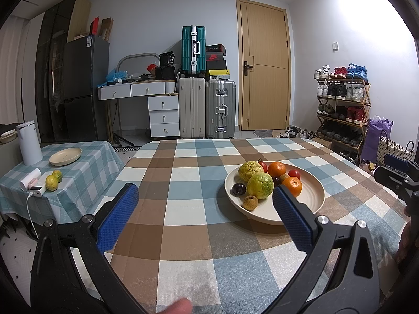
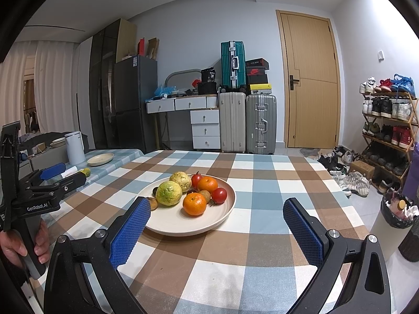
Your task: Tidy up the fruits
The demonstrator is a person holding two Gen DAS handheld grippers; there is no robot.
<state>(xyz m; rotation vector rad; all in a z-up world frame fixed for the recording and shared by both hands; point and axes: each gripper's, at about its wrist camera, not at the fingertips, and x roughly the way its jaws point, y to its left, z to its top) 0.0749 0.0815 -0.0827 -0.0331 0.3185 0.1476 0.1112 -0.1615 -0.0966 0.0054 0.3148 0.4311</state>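
A cream plate (image 1: 311, 198) (image 2: 222, 214) on the checked table holds two yellow-green guavas (image 1: 259, 185) (image 2: 169, 193), two oranges (image 1: 292, 186) (image 2: 194, 204), red tomatoes (image 2: 219, 195), a dark plum (image 1: 238, 189) and small brown fruits (image 1: 250, 202). My left gripper (image 1: 205, 214) is open and empty, above the table just in front of the plate. My right gripper (image 2: 217, 233) is open and empty, near the plate's front right. The left gripper also shows in the right wrist view (image 2: 62, 176).
A small side table (image 1: 86, 172) on the left carries an empty cream plate (image 1: 65, 156) (image 2: 100, 159), two green-yellow fruits (image 1: 53, 180), a white kettle (image 1: 29, 142) and a power bank. Suitcases, a desk, a fridge, a door and a shoe rack stand behind.
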